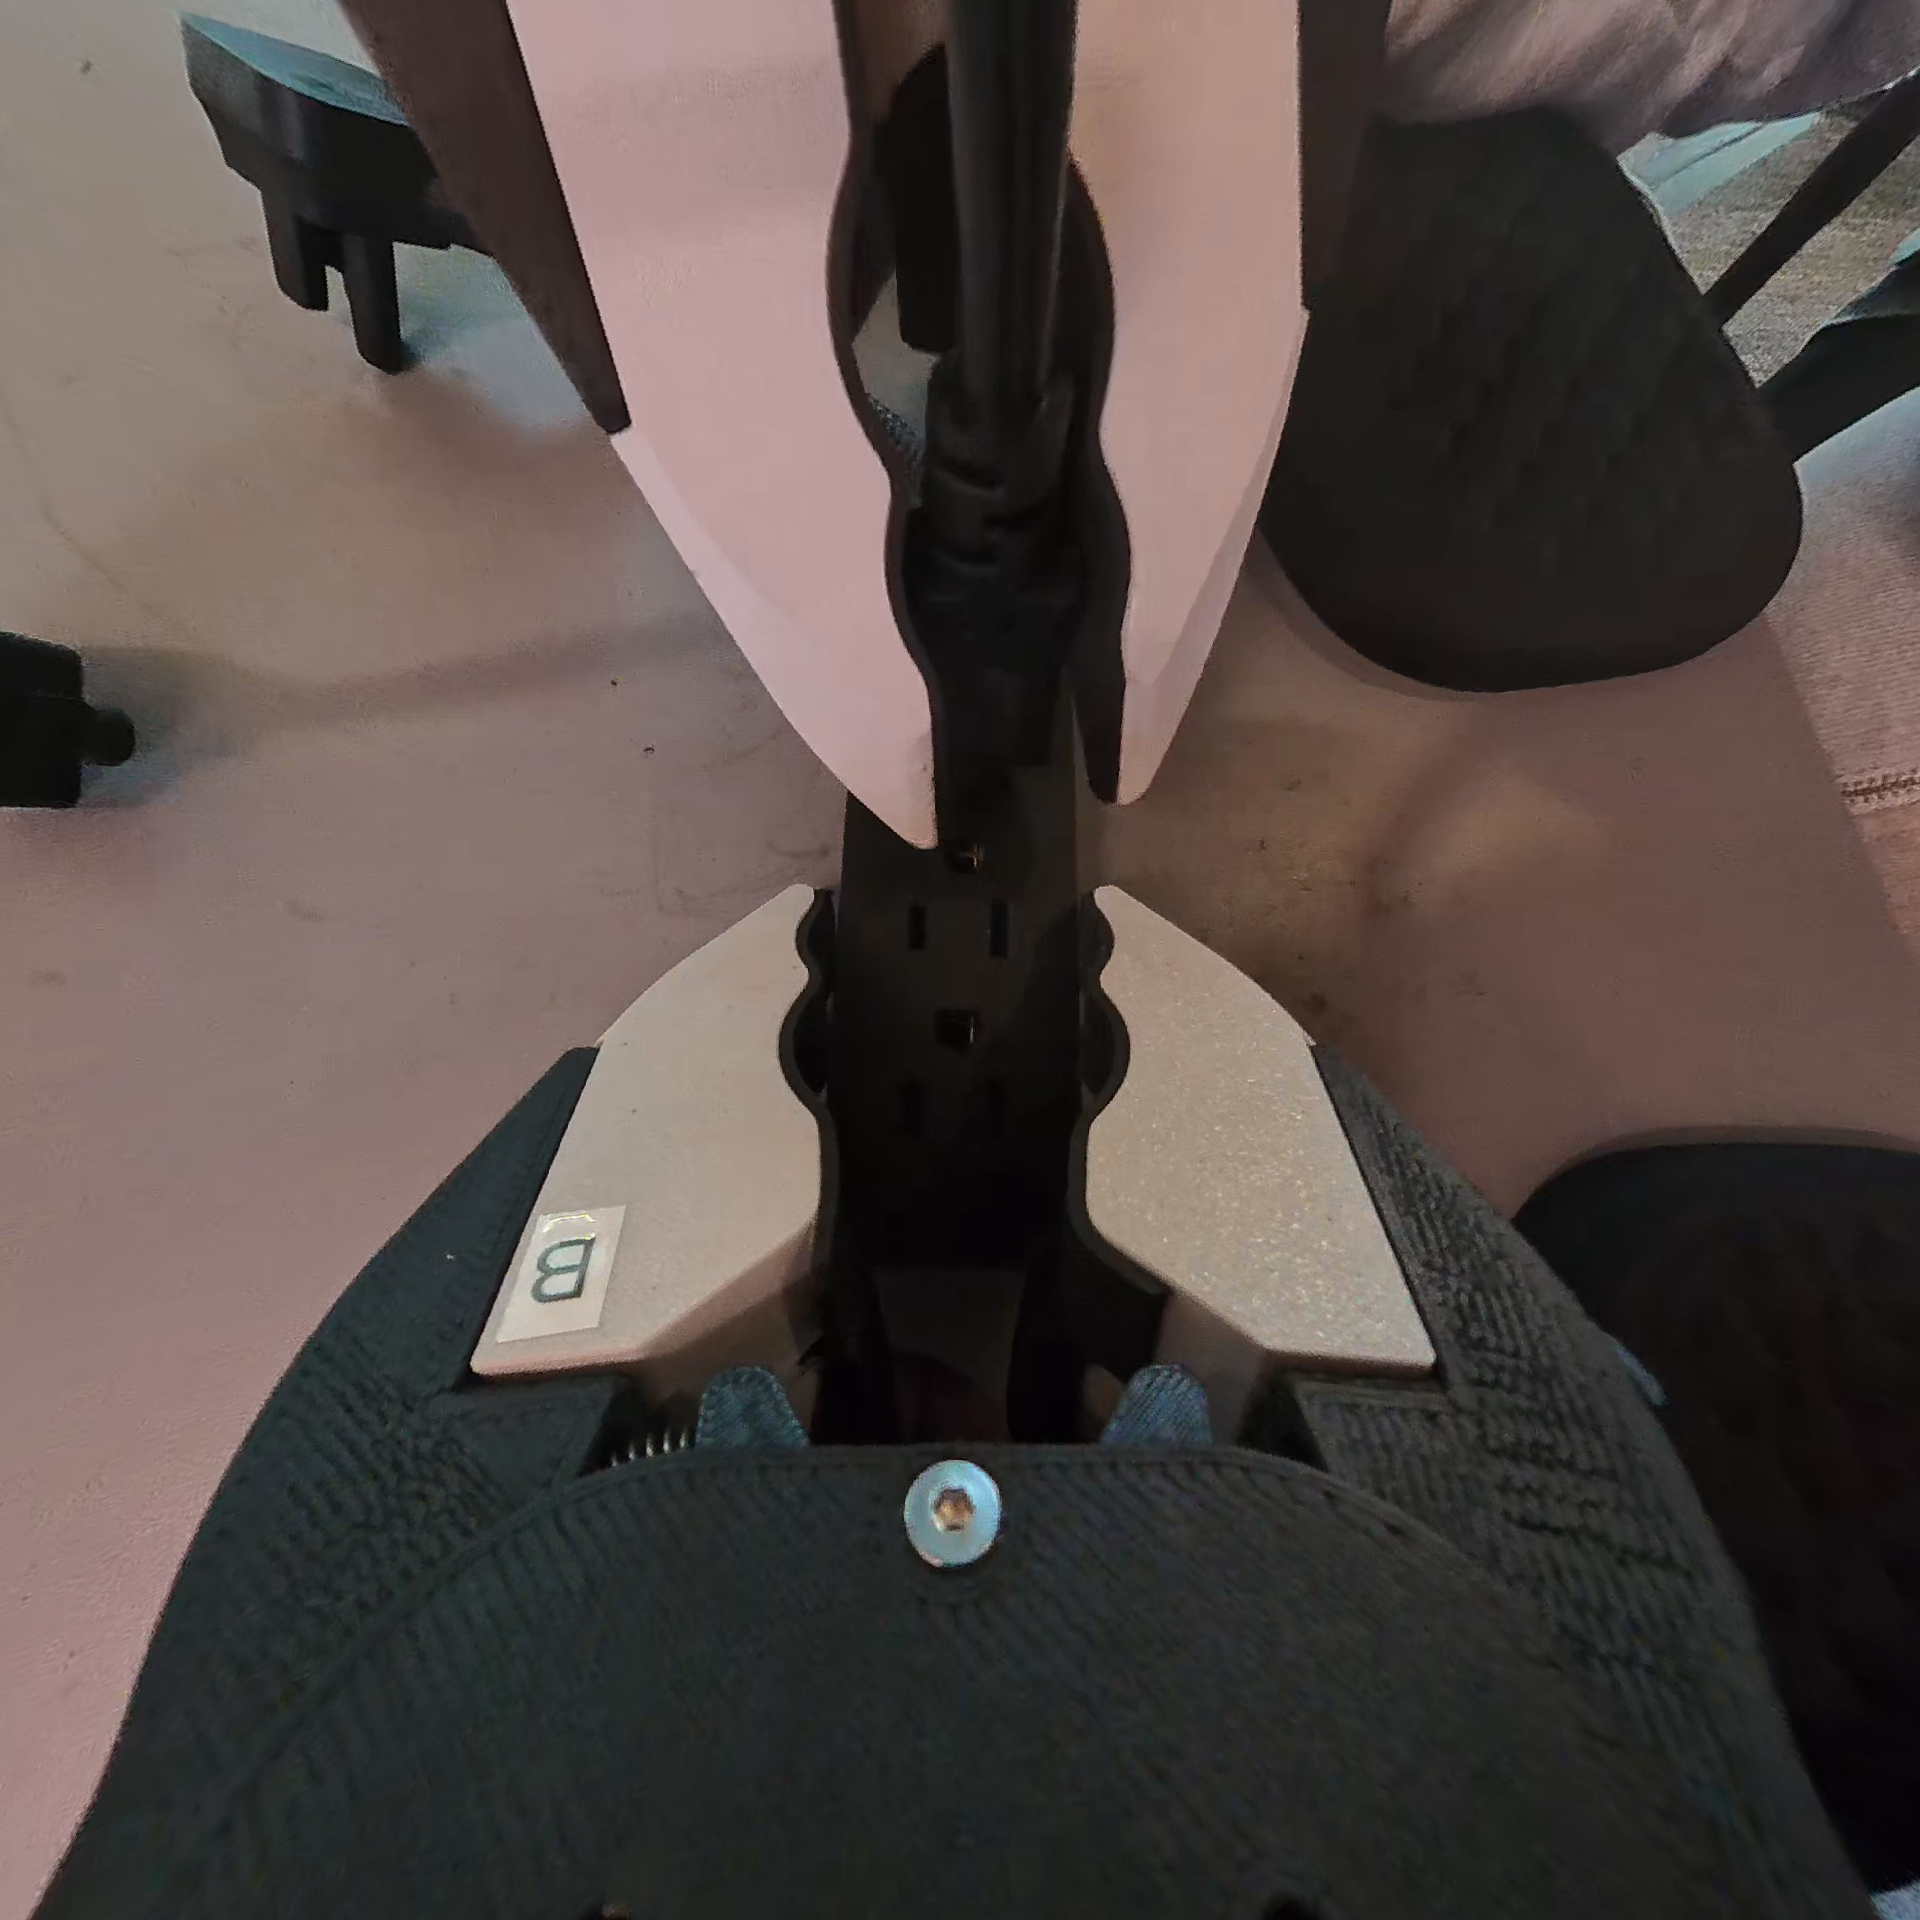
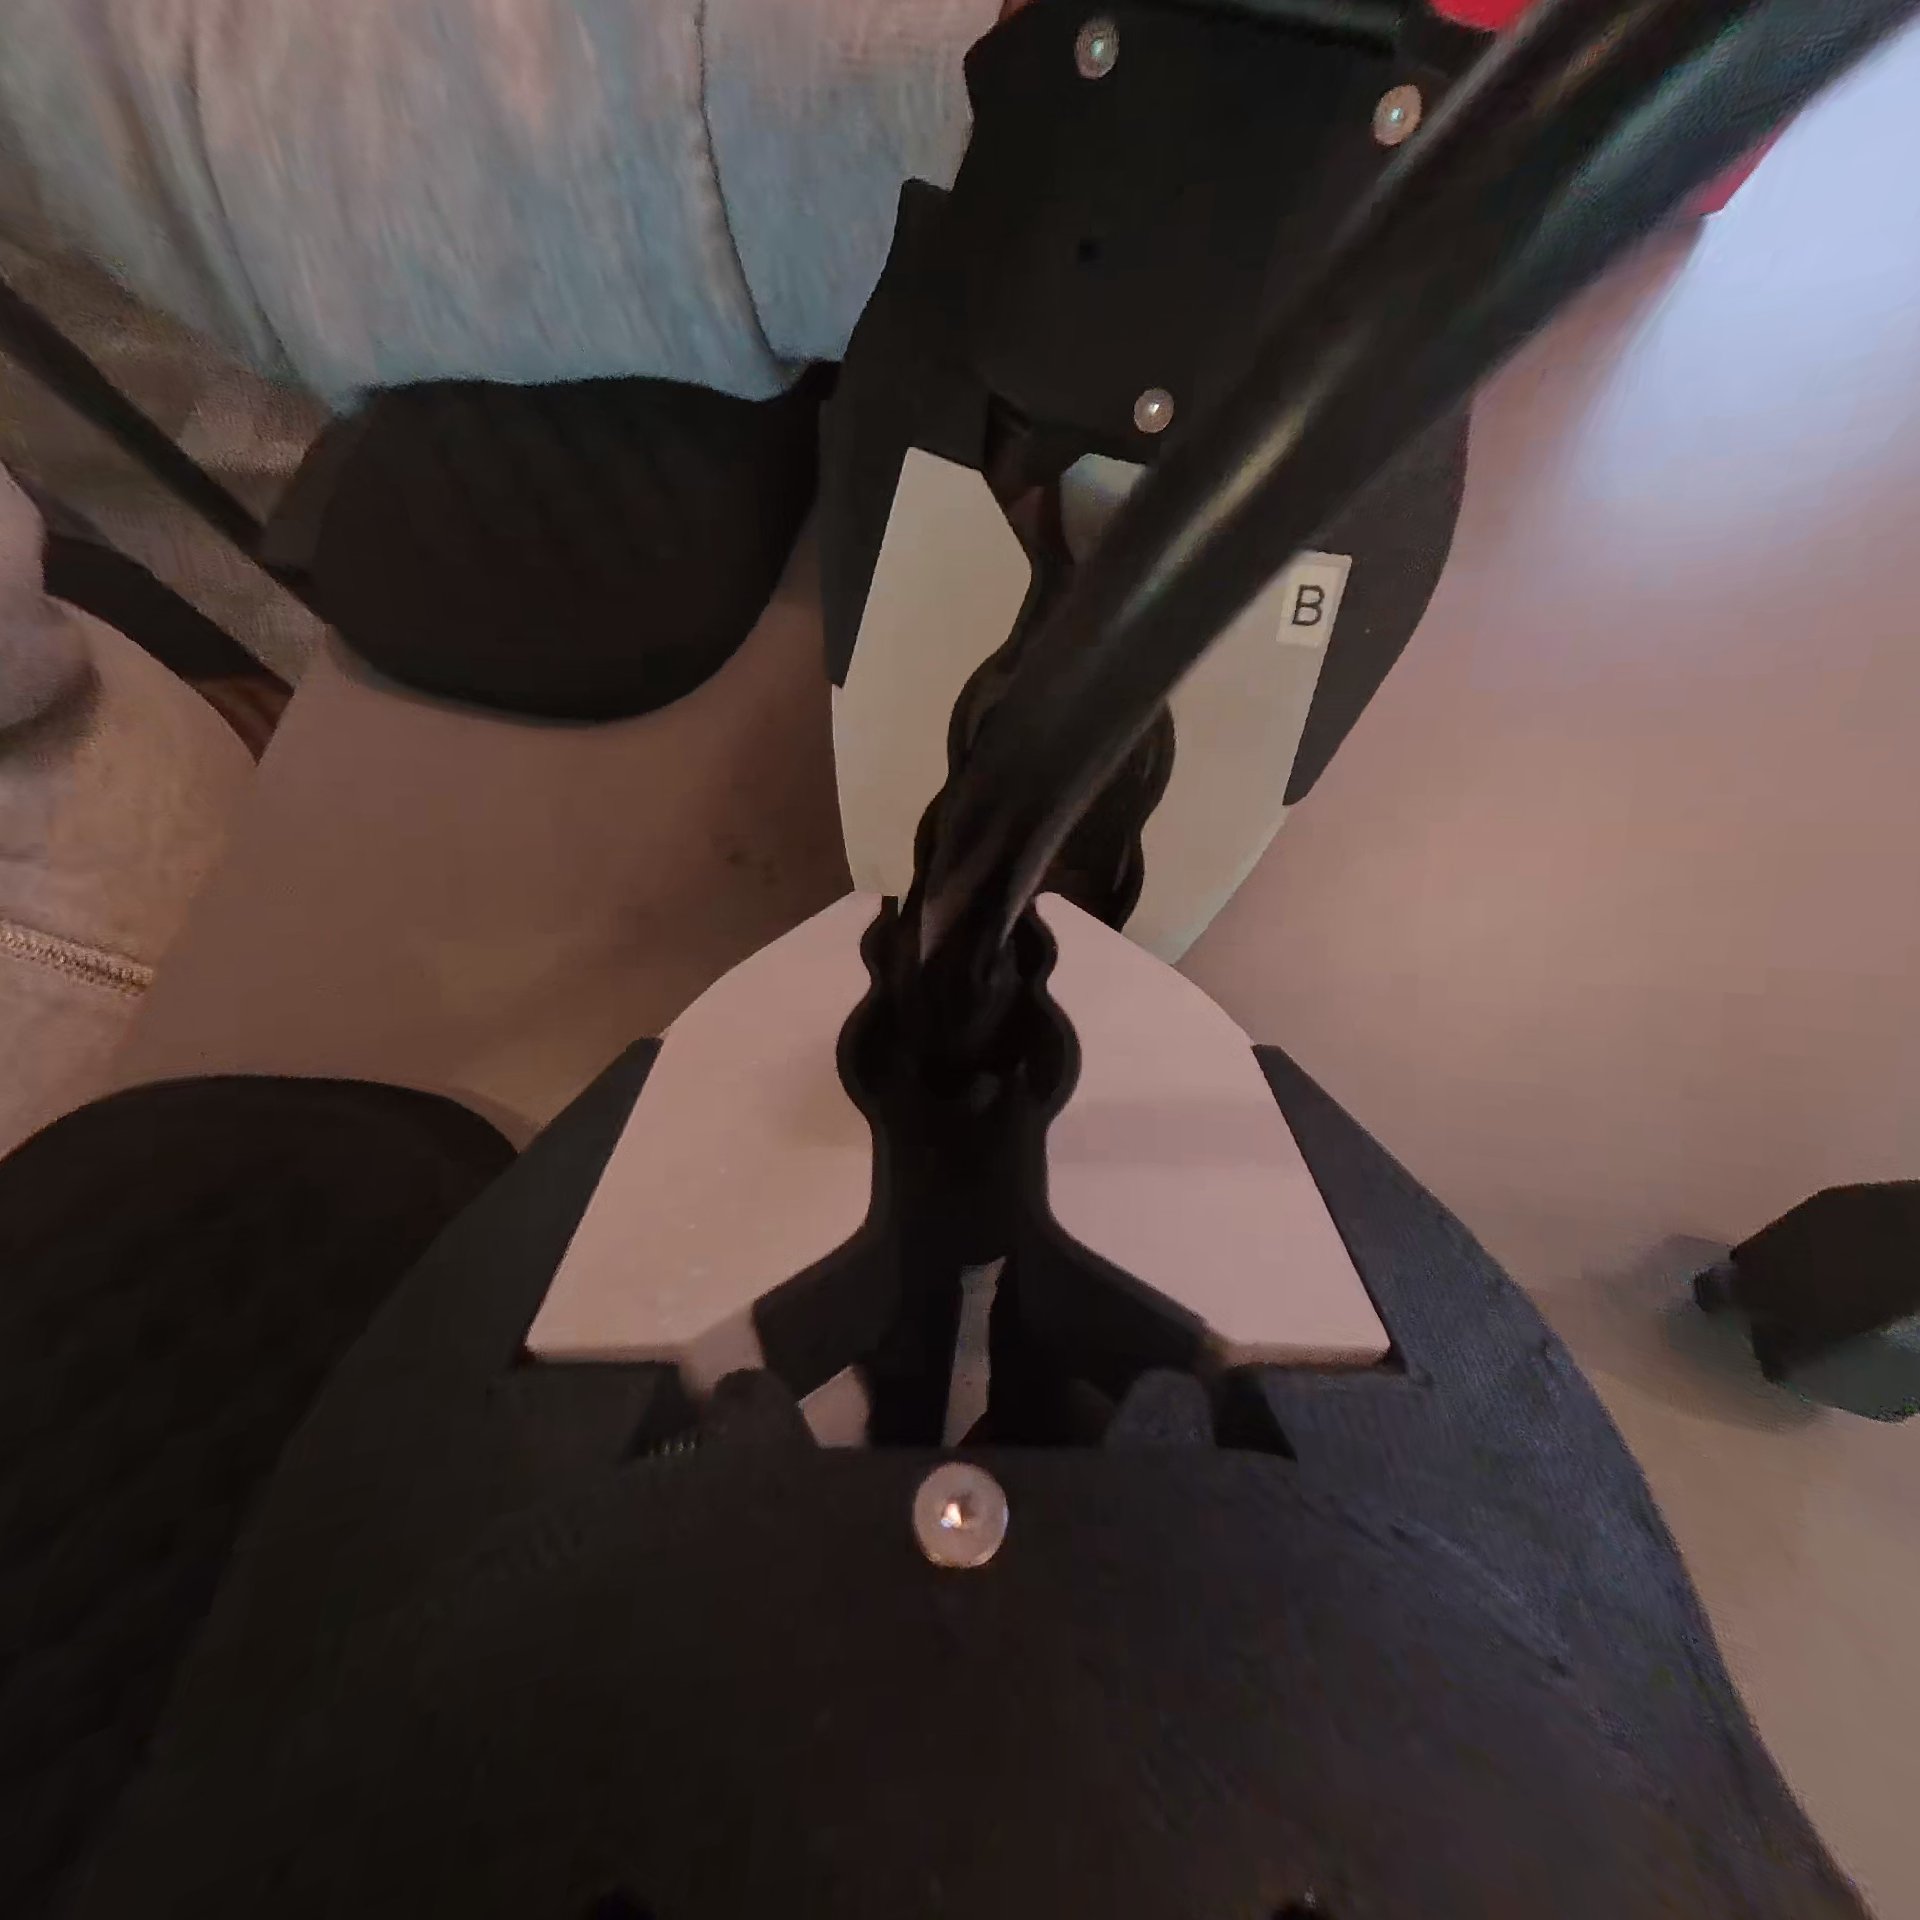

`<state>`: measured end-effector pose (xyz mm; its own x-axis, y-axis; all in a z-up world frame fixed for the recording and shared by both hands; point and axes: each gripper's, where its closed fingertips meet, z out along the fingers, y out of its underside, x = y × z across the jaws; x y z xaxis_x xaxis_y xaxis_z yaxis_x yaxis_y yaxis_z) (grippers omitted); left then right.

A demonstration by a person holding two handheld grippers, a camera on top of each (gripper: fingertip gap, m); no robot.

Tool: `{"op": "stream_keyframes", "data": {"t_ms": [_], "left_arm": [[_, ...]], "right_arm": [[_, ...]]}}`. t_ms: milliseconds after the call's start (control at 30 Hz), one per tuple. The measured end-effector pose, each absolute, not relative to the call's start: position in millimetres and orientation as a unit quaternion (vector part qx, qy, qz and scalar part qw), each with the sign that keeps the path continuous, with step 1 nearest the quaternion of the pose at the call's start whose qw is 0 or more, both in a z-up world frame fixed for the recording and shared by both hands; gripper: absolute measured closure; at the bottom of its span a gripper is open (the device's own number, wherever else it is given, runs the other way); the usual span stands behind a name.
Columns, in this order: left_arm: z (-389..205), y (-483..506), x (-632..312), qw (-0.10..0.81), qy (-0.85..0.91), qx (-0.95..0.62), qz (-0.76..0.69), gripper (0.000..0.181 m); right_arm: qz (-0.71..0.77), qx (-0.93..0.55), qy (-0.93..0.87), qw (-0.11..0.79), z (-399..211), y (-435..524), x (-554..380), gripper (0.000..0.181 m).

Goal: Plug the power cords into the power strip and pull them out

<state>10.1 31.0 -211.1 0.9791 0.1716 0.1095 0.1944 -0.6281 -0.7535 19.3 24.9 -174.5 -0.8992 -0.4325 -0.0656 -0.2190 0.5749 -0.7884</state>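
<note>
1. Left gripper (image 1: 954, 1039), the largest thing in the left wrist view, is clamped on the sides of the black power strip (image 1: 951, 1023), which runs along its fingers with the sockets facing up, over a pale tabletop (image 1: 364, 935).
2. Right gripper (image 2: 956, 997) comes in from the opposite side, tips nearly meeting the left's; it is closed on a black plug (image 1: 987, 613) whose power cord (image 2: 1299, 436) trails up and back across its own camera.
3. Judging by the tips, the plug sits at the socket just beyond the left fingers; whether its prongs are seated is hidden.
4. Risk: a tilted push or pull could bend the prongs or twist the strip out of the left grip, since only the narrow sides are pinched.
5. Risk: the taut cord could drag the plug sideways in the wavy pads.
6. A spare black plug (image 1: 312, 197) lies well apart on the table.
</note>
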Motion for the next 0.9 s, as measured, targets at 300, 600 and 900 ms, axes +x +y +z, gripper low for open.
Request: {"op": "stream_keyframes", "data": {"t_ms": [300,600,900], "left_arm": [[-211.2,31.0,10.2,0.419,-0.101,-0.902,-0.013,0.136],[-211.6,31.2,11.0,0.416,-0.104,-0.903,-0.016,0.136],[-214.4,38.0,13.8,0.407,-0.092,-0.909,-0.010,0.135]], "right_arm": [[-0.507,-0.164,0.846,0.019,-159.5,29.0,4.5,0.108],[-0.552,-0.143,0.821,0.012,-132.1,28.4,9.4,0.168],[-0.530,-0.131,0.835,0.065,-135.5,31.7,15.1,0.171]]}}
